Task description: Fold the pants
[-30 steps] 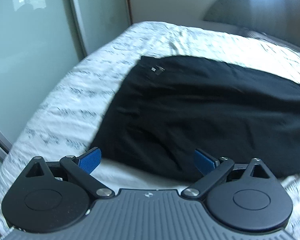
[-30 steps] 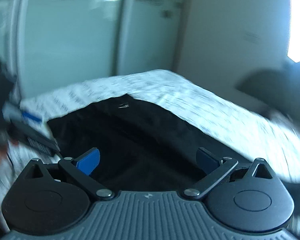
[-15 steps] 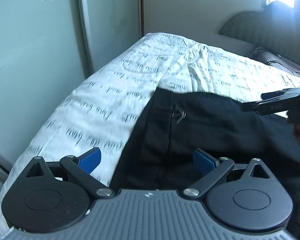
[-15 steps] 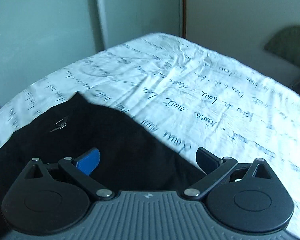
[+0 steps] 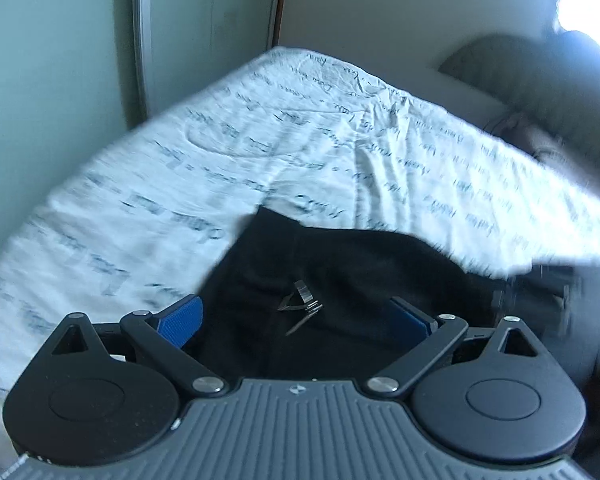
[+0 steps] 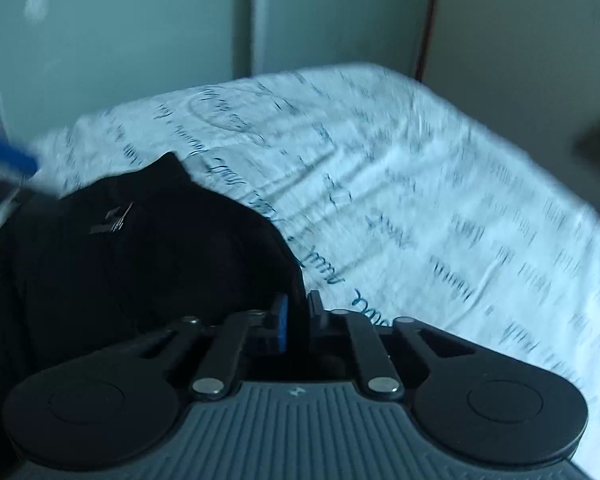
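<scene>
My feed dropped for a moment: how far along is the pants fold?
Done: the black pants lie bunched on the bed sheet. In hand: the right hand-held gripper is shut on their edge; the left hand-held gripper is open over the fabric. Left: a neat finished fold isn't visible.

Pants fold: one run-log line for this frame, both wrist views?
right hand-held gripper: shut on pants edge | left hand-held gripper: open over pants | pants: on bed sheet
</scene>
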The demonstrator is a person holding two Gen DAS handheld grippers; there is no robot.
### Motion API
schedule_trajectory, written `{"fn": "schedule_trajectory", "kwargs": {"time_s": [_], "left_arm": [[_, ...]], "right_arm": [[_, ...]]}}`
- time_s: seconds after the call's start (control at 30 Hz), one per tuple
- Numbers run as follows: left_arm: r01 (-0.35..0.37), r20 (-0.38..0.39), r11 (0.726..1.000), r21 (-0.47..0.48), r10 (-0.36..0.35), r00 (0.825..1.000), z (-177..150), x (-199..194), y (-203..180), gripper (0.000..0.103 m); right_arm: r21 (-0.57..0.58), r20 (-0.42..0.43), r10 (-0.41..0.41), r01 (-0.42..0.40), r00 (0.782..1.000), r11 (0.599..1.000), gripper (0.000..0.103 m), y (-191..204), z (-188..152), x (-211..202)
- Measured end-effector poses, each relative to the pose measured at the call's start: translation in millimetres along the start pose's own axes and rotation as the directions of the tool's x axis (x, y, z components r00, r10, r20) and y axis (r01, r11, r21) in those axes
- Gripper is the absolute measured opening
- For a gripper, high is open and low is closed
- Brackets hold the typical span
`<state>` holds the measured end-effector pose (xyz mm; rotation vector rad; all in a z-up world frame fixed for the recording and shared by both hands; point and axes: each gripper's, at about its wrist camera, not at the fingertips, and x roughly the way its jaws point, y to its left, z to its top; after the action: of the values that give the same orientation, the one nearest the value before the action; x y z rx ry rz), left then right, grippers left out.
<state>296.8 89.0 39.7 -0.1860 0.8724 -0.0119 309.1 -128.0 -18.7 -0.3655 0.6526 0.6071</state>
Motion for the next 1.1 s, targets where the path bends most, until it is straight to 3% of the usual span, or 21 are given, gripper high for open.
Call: {"fn": "schedule_trajectory", "kwargs": {"time_s": [0.13,0.27,0.33,0.4,0.47,0.5,0.57,0.63,0.7,0.73,0.77,0.8,0.87,0.97,1.0,1.03,1.1], "left_arm": [[0.144,-0.051,0.97,-0.193,-0.157,0.986,17,21,11,0.098],[0.242,-0.063,0.917,-0.316,-0.275,0.959,21,32,16,0.098],[0.254,-0.062,0.908,-0.333,-0.29,0.955,19,35,15,0.094],[0.25,-0.072,0.898,-0.363,-0.294,0.953,16,39,16,0.084],[0.267,-0.074,0.87,-0.414,-0.324,0.943,13,44,21,0.07],[0.27,-0.075,0.856,-0.441,-0.335,0.939,13,47,23,0.069],[0.257,-0.094,0.829,-0.496,-0.345,0.934,14,58,27,0.066],[0.268,-0.086,0.814,-0.516,-0.36,0.929,14,58,31,0.067],[0.262,-0.068,0.849,-0.459,-0.328,0.942,15,50,27,0.074],[0.247,-0.059,0.869,-0.429,-0.3,0.952,15,45,25,0.082],[0.235,-0.052,0.883,-0.407,-0.279,0.959,15,41,24,0.089],[0.227,-0.046,0.893,-0.388,-0.264,0.963,14,39,22,0.092],[0.221,-0.045,0.908,-0.355,-0.253,0.966,14,35,20,0.094],[0.195,-0.056,0.927,-0.321,-0.224,0.973,16,34,17,0.096],[0.185,-0.052,0.932,-0.312,-0.212,0.976,17,34,16,0.096],[0.18,-0.046,0.936,-0.302,-0.203,0.978,17,34,15,0.096],[0.179,-0.044,0.941,-0.288,-0.2,0.979,17,34,16,0.096]], "right_arm": [[-0.28,0.102,-0.127,0.15,0.987,0.948,0.007,63,-15,-31],[-0.518,0.191,-0.198,0.27,0.961,0.812,0.006,123,-41,-54],[-0.555,0.212,-0.187,0.276,0.959,0.785,0.006,139,-49,-60],[-0.564,0.228,-0.176,0.277,0.958,0.777,0.005,148,-53,-64],[-0.574,0.244,-0.183,0.294,0.952,0.765,0.005,154,-53,-65],[-0.575,0.245,-0.184,0.296,0.952,0.763,0.005,155,-52,-63],[-0.56,0.246,-0.179,0.29,0.953,0.776,0.005,152,-51,-62],[-0.502,0.205,-0.169,0.252,0.964,0.827,0.005,138,-43,-58],[-0.399,0.223,-0.161,0.241,0.961,0.885,0.011,112,-30,-59],[-0.337,0.184,-0.15,0.206,0.971,0.919,0.017,95,-22,-55],[-0.255,0.141,-0.127,0.16,0.982,0.953,0.033,73,-12,-49],[-0.188,0.141,-0.101,0.127,0.985,0.974,0.049,55,-7,-44],[-0.042,0.11,-0.015,0.019,0.994,0.999,0.065,18,3,-27],[0.147,0.057,0.089,-0.097,0.994,0.984,0.064,-25,13,12],[0.181,0.033,0.116,-0.12,0.993,0.976,0.06,-31,13,22],[0.195,0.015,0.136,-0.136,0.991,0.971,0.052,-34,10,30],[0.164,0.027,0.139,-0.142,0.99,0.976,0.011,-30,3,30]]}}
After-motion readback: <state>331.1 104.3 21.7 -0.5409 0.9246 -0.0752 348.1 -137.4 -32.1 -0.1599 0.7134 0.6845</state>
